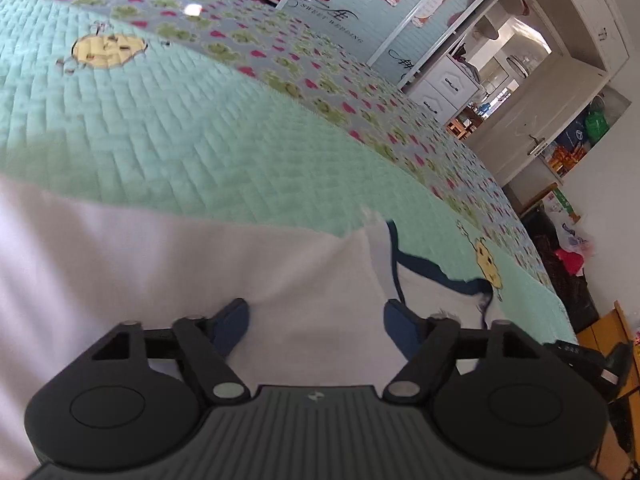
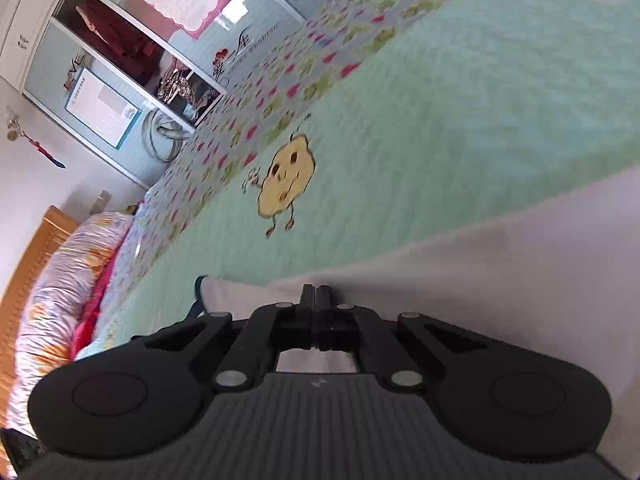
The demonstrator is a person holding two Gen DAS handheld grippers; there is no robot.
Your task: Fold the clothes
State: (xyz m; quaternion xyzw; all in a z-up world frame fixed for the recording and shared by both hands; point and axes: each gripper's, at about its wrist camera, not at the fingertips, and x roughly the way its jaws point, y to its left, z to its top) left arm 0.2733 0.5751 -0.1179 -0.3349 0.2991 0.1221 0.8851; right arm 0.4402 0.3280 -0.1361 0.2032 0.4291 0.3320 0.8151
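- The left gripper [image 1: 316,320] stands spread wide over the white garment [image 1: 168,264], cloth between its blue fingers [image 1: 230,330].
- The right gripper [image 2: 316,300] is clenched at a raised fold; whether it pinches cloth I cannot tell.
- The garment looks soft and light; a hem would suit a grip.
- Only the left view shows navy trim [image 1: 436,272] ahead; beyond lies the green quilt [image 2: 460,120].

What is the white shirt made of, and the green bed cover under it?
The white shirt looks like soft, matte knit cloth, perhaps cotton: it lies limp, with a dark blue trim band. The green bed cover looks like quilted fabric, padded and matte: stitched zigzag lines pucker its surface. The exact fibre of either cannot be told.
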